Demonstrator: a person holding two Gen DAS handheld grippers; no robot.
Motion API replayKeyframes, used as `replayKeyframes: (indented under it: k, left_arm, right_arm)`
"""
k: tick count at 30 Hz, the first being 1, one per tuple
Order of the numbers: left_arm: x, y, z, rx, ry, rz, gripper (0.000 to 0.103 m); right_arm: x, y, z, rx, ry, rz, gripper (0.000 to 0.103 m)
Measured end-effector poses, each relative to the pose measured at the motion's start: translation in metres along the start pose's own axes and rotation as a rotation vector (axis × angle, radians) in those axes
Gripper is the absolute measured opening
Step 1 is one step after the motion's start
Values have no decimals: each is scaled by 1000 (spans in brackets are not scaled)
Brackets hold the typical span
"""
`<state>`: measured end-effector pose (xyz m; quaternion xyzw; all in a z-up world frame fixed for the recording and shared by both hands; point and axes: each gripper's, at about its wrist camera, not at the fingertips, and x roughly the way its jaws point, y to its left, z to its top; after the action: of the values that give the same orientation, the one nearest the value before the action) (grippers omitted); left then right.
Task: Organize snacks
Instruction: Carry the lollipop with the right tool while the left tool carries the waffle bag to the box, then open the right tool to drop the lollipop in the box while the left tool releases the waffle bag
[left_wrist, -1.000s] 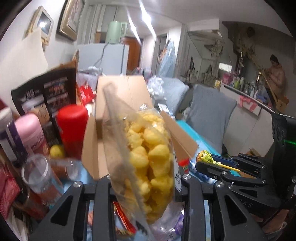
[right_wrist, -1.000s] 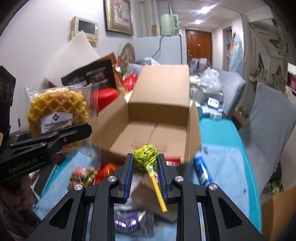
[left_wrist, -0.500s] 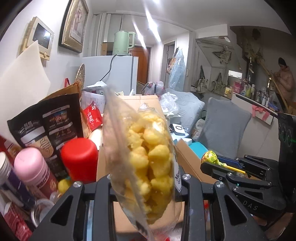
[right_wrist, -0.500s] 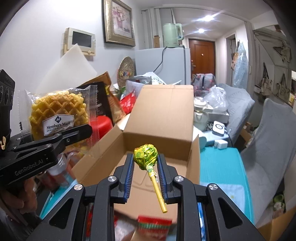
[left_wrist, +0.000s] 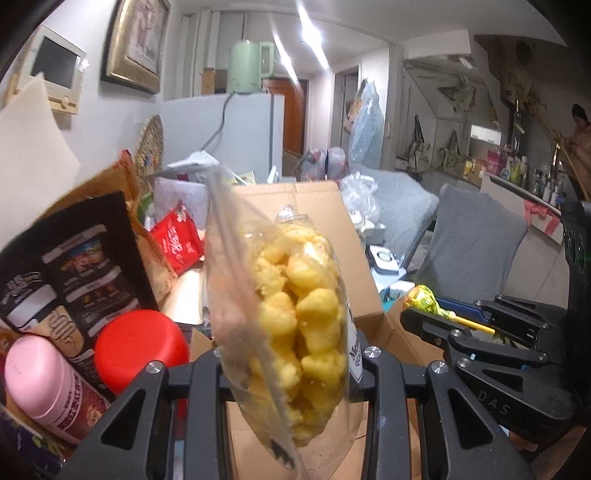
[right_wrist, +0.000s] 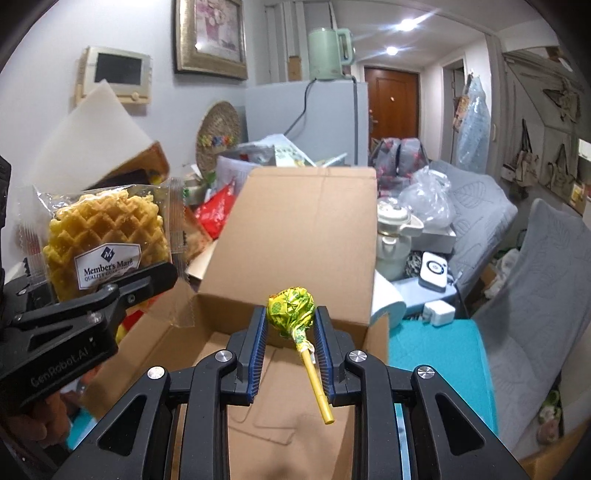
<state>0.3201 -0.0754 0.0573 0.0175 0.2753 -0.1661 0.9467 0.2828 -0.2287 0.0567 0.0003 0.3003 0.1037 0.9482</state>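
Note:
My left gripper (left_wrist: 284, 373) is shut on a clear packet of yellow waffle (left_wrist: 295, 321), held edge-on above the open cardboard box (left_wrist: 354, 273). From the right wrist view the same waffle packet (right_wrist: 105, 243) shows its flat face, gripped at the box's left side by the left gripper (right_wrist: 147, 280). My right gripper (right_wrist: 290, 325) is shut on a lollipop (right_wrist: 291, 308) in a yellow-green wrapper, its yellow stick slanting down to the right, over the open box (right_wrist: 306, 229). The box's far flap stands upright. In the left wrist view the lollipop (left_wrist: 423, 301) and right gripper (left_wrist: 428, 314) sit at the right.
Left of the box stand a red-capped jar (left_wrist: 140, 354), a pink-lidded can (left_wrist: 40, 384), a black snack bag (left_wrist: 70, 273) and a red packet (left_wrist: 179, 243). Right of it lie a teal cloth (right_wrist: 443, 354), a white kettle (right_wrist: 395, 243) and grey cushions (right_wrist: 532, 295). A person (left_wrist: 580, 140) stands far right.
Both grippers have moved forward with their snacks, from short of the box to over its opening. The box now looms larger and nearer in both views; grips are unchanged.

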Motion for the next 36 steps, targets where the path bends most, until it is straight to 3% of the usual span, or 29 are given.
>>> replayKeyframes:
  k: [9,23,25,27,31,33,36]
  left_arm:
    - [47,5,-11,31,133,41,32]
    - [84,8,-30,30,265,117,32]
    - [88,9,-31,28,278,139,32]
    - [92,9,-34,39,286,166,32]
    - [101,11,-37,10,336,157,33]
    - [105,11,-39,8,356,166,33]
    - [108,12,-41,-1,375,180,36]
  right_arm:
    - [49,0,-11,15,117,-25,25]
    - [81,2,-28,-1,253,-77,26]
    - [83,2,-30,-3,262,-87,29]
    - [84,1,-32,-5,268,-89,40]
    - [87,-1,-33,0,283,-102,44]
    - [87,-2,-34,3,291,-119,52]
    - [85,-3,-33,1,288,-117,52]
